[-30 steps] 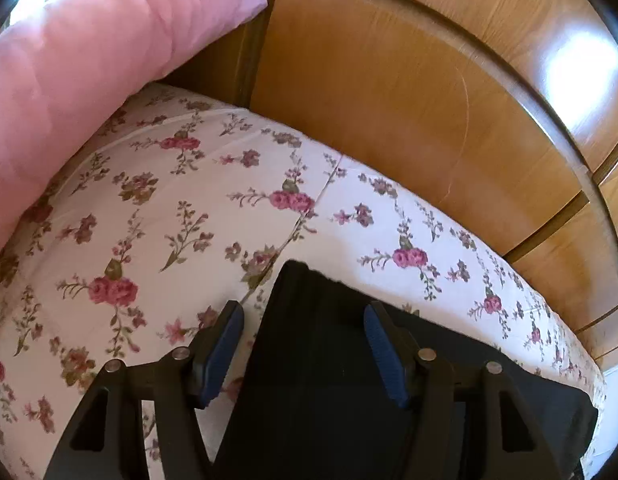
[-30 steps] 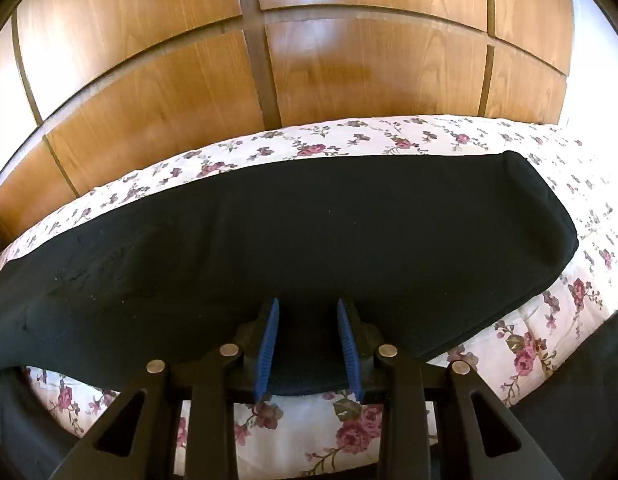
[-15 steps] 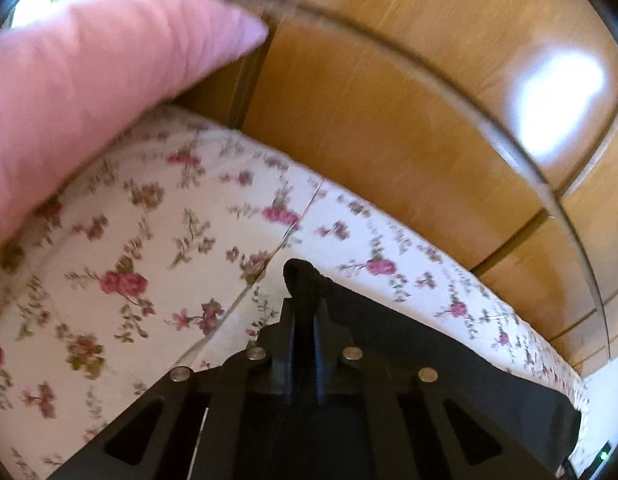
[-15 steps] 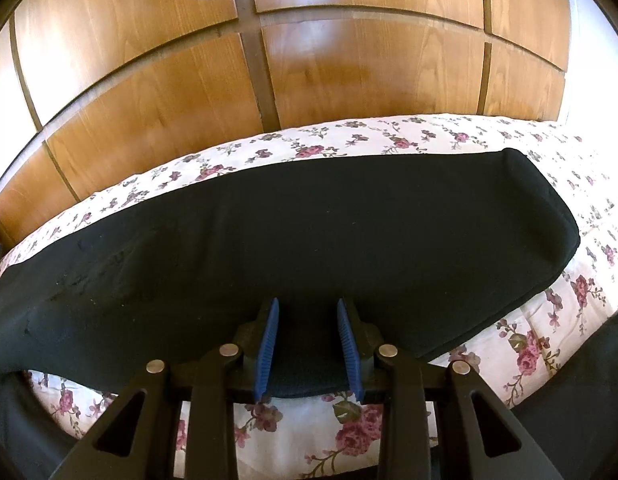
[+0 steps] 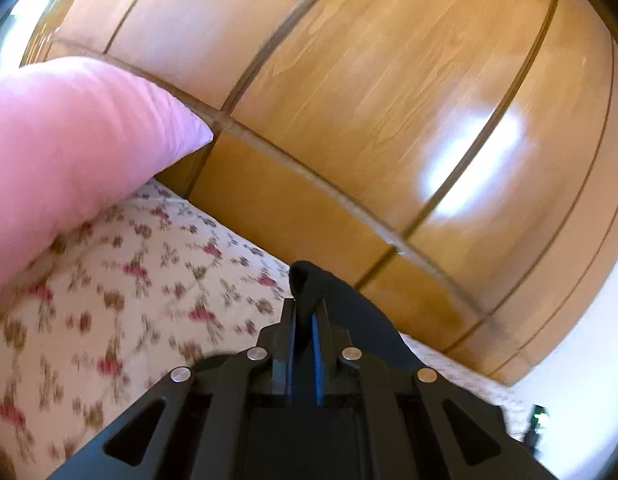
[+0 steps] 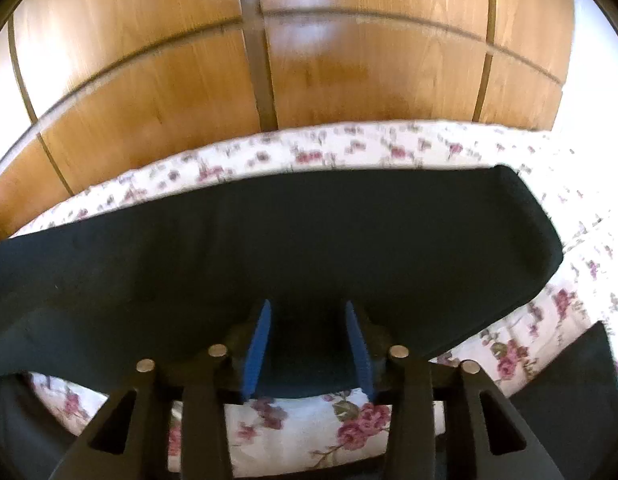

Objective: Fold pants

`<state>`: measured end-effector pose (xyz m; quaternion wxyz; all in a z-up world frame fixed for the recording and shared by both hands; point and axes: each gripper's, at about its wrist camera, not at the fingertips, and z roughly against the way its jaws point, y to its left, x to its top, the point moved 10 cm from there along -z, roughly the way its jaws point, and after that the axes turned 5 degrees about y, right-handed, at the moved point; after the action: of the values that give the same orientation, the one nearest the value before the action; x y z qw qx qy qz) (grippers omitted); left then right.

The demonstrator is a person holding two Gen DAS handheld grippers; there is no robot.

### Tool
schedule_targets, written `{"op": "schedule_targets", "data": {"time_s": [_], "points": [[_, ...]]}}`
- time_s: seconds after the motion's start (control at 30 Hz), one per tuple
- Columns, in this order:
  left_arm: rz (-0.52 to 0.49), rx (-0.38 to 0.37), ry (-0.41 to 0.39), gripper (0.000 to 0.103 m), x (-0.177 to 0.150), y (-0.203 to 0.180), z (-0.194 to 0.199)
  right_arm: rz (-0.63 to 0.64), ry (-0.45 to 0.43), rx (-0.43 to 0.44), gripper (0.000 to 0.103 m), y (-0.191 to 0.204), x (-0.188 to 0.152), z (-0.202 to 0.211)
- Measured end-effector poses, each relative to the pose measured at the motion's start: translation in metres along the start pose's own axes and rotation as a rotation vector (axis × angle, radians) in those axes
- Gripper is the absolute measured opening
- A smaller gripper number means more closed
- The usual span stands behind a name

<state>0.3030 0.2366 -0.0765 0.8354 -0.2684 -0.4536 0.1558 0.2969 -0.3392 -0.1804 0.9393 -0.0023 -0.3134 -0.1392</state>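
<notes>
My left gripper [image 5: 303, 322], wide a second ago, now pinches the black fabric pants [image 5: 309, 284]; my right gripper [image 6: 309, 320] stays open astride them.

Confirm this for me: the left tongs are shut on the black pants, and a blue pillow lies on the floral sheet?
Not quite: the pillow is pink, not blue, as the left wrist view shows. The left tongs are indeed shut on the black pants, above the floral sheet.

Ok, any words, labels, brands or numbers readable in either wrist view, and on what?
None readable. The black pants, floral bedsheet, pink pillow and wooden wardrobe panels show no print. A small dark object with a green light is too blurred to read.
</notes>
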Motion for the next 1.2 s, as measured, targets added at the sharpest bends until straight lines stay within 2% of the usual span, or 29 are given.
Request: {"op": "schedule_targets", "data": {"time_s": [0.1, 0.17, 0.23, 0.4, 0.47, 0.57, 0.77, 0.83, 0.87, 0.9, 1.0, 1.1, 1.2], "points": [[0.02, -0.054, -0.003, 0.006, -0.018, -0.006, 0.025, -0.098, 0.02, 0.127, 0.048, 0.026, 0.006, 0.009], [0.022, -0.074, -0.004, 0.006, -0.027, -0.01, 0.034, -0.159, 0.07, 0.253, 0.051, 0.054, 0.012, 0.012], [0.023, -0.087, -0.015, 0.006, -0.036, -0.014, 0.044, -0.196, 0.111, 0.335, 0.051, 0.077, 0.016, 0.012], [0.043, -0.116, -0.063, 0.006, -0.055, -0.022, 0.07, -0.283, 0.311, 0.511, 0.053, 0.152, 0.026, 0.001], [0.048, -0.12, -0.07, 0.006, -0.062, -0.025, 0.079, -0.301, 0.347, 0.538, 0.053, 0.172, 0.029, -0.001], [0.05, -0.125, -0.067, 0.006, -0.072, -0.024, 0.087, -0.359, 0.442, 0.531, 0.053, 0.195, 0.03, -0.014], [0.046, -0.124, -0.057, 0.006, -0.085, -0.02, 0.101, -0.487, 0.602, 0.475, 0.053, 0.206, 0.011, -0.048], [0.046, -0.117, -0.052, 0.006, -0.089, -0.018, 0.102, -0.495, 0.602, 0.469, 0.044, 0.204, 0.009, -0.05], [0.048, -0.118, -0.05, 0.006, -0.09, -0.018, 0.103, -0.478, 0.591, 0.461, 0.026, 0.202, 0.008, -0.048], [0.053, -0.121, -0.046, 0.006, -0.091, -0.017, 0.103, -0.462, 0.572, 0.464, 0.017, 0.199, 0.009, -0.043], [0.073, -0.124, -0.055, 0.006, -0.087, -0.012, 0.103, -0.436, 0.508, 0.536, 0.011, 0.194, 0.018, -0.021], [0.126, -0.145, -0.077, 0.006, -0.076, -0.005, 0.105, -0.414, 0.422, 0.622, 0.01, 0.188, 0.026, 0.012], [0.151, -0.144, -0.102, 0.006, -0.066, 0.003, 0.109, -0.409, 0.371, 0.711, 0.01, 0.185, 0.021, 0.043]]}}
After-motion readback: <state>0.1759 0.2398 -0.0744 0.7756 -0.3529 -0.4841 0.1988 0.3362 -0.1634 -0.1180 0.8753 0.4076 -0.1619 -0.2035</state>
